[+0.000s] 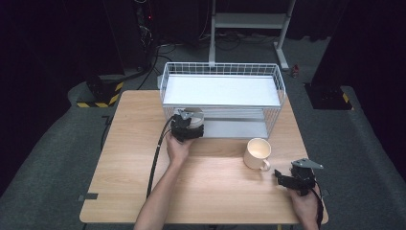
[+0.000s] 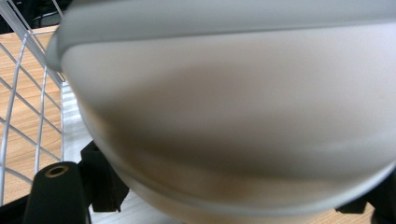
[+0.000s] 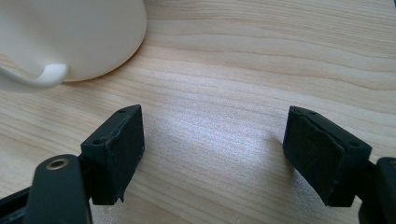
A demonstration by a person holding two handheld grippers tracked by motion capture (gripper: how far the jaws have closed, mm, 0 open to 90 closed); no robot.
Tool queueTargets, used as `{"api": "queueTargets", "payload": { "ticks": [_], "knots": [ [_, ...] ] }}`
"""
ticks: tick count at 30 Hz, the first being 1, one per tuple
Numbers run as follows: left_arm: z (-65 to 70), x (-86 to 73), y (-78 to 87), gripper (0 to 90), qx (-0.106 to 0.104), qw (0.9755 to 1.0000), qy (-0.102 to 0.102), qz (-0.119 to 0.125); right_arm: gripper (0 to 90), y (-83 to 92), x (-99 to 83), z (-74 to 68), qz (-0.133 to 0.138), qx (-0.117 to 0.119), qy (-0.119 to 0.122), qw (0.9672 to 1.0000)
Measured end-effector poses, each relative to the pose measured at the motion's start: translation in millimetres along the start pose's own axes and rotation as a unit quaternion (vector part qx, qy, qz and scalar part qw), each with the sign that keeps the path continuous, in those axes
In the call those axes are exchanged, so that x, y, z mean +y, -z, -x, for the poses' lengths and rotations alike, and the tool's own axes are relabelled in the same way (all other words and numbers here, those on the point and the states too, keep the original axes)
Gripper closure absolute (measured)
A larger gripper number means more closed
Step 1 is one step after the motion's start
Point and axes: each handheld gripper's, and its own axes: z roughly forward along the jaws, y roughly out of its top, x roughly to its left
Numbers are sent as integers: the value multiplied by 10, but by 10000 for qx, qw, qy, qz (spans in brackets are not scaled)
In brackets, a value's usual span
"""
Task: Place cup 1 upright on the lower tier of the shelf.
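Held in the left gripper [image 1: 187, 125]: a pale grey-white round bowl [image 2: 233, 126], smooth and glazed-looking, pressed up close between the black jaws at the front of the white wire two-tier rack [image 1: 282, 86], right at the mouth of its lower shelf. Probably ceramic, so stiff, fairly heavy, slick and liable to chip against the wire; best taken at the rim, with a firm squeeze and no knocking on the frame. Just in front of the rack and to its right, a cream ceramic mug [image 1: 257, 153] with a loop handle, standing upright and empty, mouth up. Right gripper [image 1: 288, 181] resting nearer the table's front edge than the mug, jaws spread wide over bare wood, nothing between them. Light wood-grain tabletop [image 1: 124, 163] flat and dry; beyond the rack, dark room, grey floor, cables, a metal stand.
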Motion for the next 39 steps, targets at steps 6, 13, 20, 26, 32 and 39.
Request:
{"api": "queueTargets", "payload": {
  "ticks": [6,13,20,26,32,39],
  "knots": [
    [-4,-2,-2,188,-22,10000,6,5,209,0,0,0,0,-1,-1,10000],
    [-16,-8,-7,172,-47,10000,49,-38,209,0,-1,0,1,0,1,10000],
    [-27,-30,-17,136,-98,9998,115,-97,209,1,-1,0,1,0,2,10000],
    [-35,-38,16,124,-145,9997,157,-85,209,1,-1,0,1,0,1,10000],
    [-41,-60,55,116,-191,9996,187,-74,209,1,-1,0,0,0,2,10000],
    [-38,-134,110,127,-236,9996,86,-120,209,0,-1,0,1,0,1,10000]
  ]
}}
